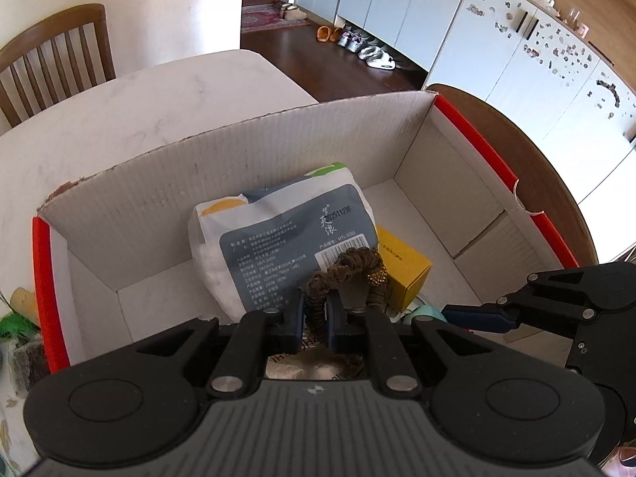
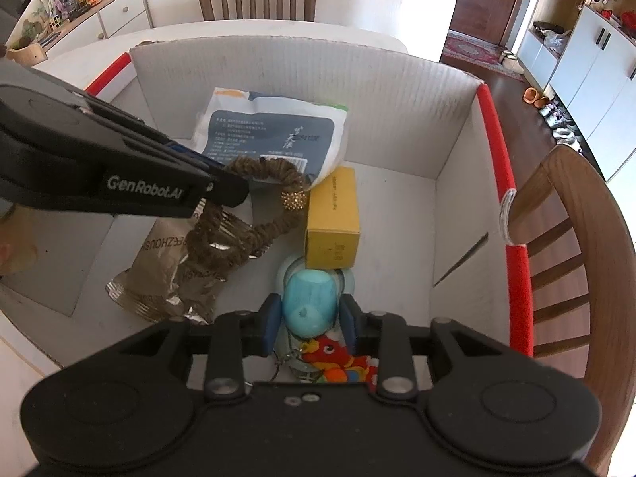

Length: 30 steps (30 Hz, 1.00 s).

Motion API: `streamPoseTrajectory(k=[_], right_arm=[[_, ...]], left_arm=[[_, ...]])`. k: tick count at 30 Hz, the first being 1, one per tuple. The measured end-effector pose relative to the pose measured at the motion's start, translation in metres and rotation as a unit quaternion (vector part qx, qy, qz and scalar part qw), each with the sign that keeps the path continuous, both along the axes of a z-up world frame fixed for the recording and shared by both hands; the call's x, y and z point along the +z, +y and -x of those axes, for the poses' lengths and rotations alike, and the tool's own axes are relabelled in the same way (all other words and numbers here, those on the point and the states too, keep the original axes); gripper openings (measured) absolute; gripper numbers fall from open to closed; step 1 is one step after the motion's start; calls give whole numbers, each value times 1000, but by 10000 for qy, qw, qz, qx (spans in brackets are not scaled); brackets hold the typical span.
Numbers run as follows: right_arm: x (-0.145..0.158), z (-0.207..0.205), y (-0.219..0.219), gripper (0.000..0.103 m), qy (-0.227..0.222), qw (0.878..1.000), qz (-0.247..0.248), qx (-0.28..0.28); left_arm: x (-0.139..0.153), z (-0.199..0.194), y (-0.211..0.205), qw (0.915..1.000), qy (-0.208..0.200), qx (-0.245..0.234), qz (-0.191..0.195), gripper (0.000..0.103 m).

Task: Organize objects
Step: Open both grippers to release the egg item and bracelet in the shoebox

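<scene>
- Getting plenty of daylight, bright and even in both views.
- Blowing out on the wall (image 1: 167,4) and cabinet fronts (image 1: 516,63), top right.
- Casting soft shadows inside the cardboard box (image 2: 397,91).
- Bending hard at the edges, typical fisheye, corners going black.
- Staying sharp mid-frame, softening a bit toward the rim.

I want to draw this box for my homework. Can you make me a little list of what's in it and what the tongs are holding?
box: white cardboard box with red edges, on the table
left tongs: shut on a brown hair scrunchie with a gold bead
right tongs: shut on a light blue egg-shaped toy
in the box: tissue pack, yellow carton, brown foil pouch
under right tongs: red and orange plush charm
outside: wooden chair
</scene>
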State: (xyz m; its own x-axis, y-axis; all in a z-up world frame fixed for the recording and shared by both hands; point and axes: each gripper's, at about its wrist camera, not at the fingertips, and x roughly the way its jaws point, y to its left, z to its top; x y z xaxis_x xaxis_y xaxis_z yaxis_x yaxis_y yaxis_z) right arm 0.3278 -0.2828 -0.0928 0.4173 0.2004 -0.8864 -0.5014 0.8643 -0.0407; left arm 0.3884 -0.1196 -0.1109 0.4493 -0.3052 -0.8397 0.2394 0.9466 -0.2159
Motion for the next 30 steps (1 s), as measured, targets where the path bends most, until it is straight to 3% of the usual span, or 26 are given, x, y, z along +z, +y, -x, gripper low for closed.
streamPoseTrajectory(k=[7, 11, 15, 21, 30], right_arm=[[9, 4, -6, 39, -61, 9999, -128, -53], [16, 9, -9, 44, -133, 9996, -244, -93], [28, 13, -13, 47, -200, 9991, -353, -111], [52, 25, -18, 53, -398, 9970, -651, -162], [83, 49, -17, 64, -699, 9918, -1035, -272]], left_arm=[[5, 8, 3, 10000, -52, 32, 58, 16], [11, 14, 5, 9998, -175, 14, 50, 31], [19, 22, 11, 9995, -306, 8, 124, 35], [34, 39, 24, 9980, -614, 60, 147, 55], [59, 69, 46, 9954, -906, 122, 272, 60]])
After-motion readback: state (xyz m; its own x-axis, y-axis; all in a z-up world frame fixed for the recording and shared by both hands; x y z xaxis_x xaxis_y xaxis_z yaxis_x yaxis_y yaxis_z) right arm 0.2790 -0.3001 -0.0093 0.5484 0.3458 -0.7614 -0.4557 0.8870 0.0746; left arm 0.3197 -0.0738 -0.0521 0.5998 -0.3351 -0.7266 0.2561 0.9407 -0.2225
